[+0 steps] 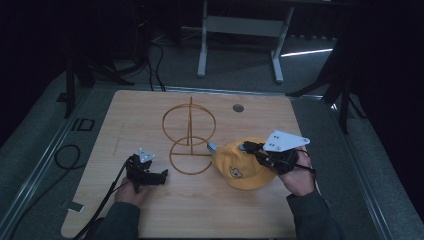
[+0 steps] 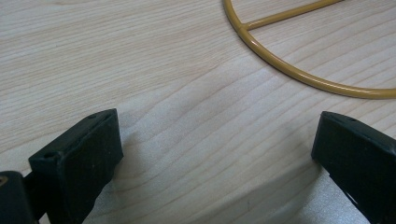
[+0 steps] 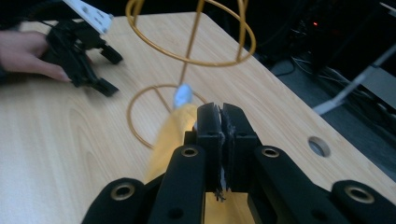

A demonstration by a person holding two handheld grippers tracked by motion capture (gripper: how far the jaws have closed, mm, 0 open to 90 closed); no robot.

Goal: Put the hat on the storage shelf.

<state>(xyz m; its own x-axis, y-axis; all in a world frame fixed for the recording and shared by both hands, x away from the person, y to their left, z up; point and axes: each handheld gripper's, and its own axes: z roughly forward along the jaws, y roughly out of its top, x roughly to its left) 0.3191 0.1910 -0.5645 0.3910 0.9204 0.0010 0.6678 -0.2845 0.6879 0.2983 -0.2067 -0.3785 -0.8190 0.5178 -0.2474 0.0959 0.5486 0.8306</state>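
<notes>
A yellow cap (image 1: 240, 172) with a bear emblem lies on the wooden table (image 1: 200, 215), just right of a gold wire stand (image 1: 190, 125) made of rings on a post. My right gripper (image 1: 246, 146) is over the cap's crown, and in the right gripper view its jaws (image 3: 222, 116) are shut on a pinch of the cap (image 3: 170, 135), which rises toward them. A pale tab (image 3: 182, 95) sticks out at the cap's far end. My left gripper (image 1: 159, 170) rests on the table left of the stand, open (image 2: 215, 135) with bare wood between its jaws, near the stand's base ring (image 2: 299, 74).
A round cable hole (image 1: 238, 107) sits in the table behind the stand (image 3: 187, 60). The left gripper (image 3: 109, 71) and a hand lie across the table from the right one. Cables, a desk frame (image 1: 240, 25) and dark stands are on the floor beyond.
</notes>
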